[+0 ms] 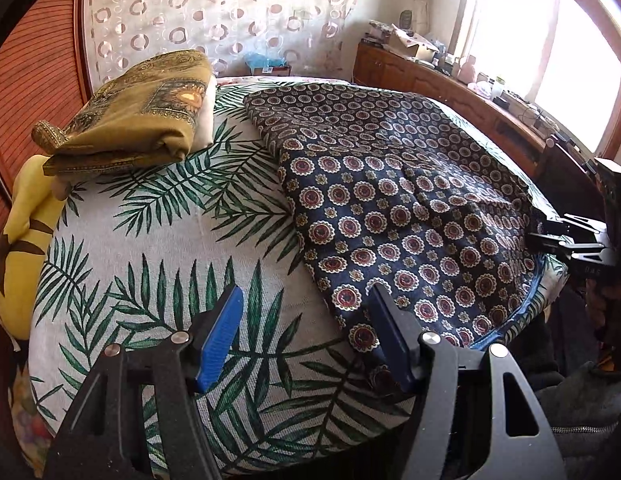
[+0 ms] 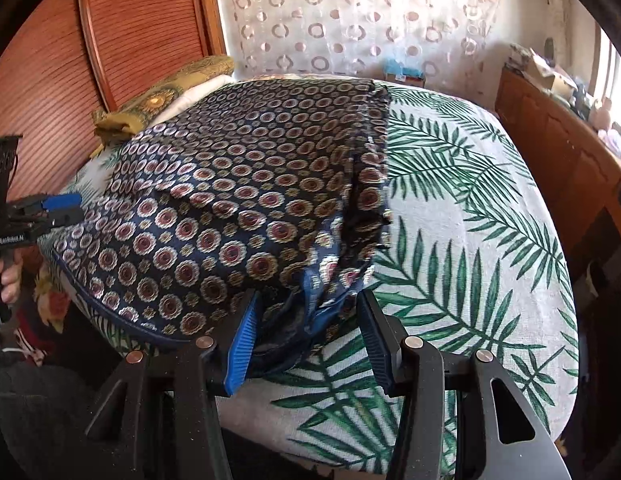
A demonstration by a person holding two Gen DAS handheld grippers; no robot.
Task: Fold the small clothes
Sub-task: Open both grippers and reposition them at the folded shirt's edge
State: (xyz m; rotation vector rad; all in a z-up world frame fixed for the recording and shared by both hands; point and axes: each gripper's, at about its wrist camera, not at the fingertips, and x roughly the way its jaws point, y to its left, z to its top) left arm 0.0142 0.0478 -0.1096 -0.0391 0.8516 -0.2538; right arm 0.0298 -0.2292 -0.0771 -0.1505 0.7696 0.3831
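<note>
While both pairs of jaws stand released, the patterned cloth (image 1: 394, 216) lies spread on the bed (image 1: 158, 264), its hem along the near edge. The left gripper (image 1: 306, 340) should take the near left corner, and the right gripper (image 2: 306, 340) the bunched corner between its pads, each pinching only one layer. How many layers bunch there is hard to see.

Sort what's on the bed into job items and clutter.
Job: navy patterned garment, left gripper, right gripper.
Lying about: folded olive cloth, yellow plush toy, palm-leaf bedcover.
</note>
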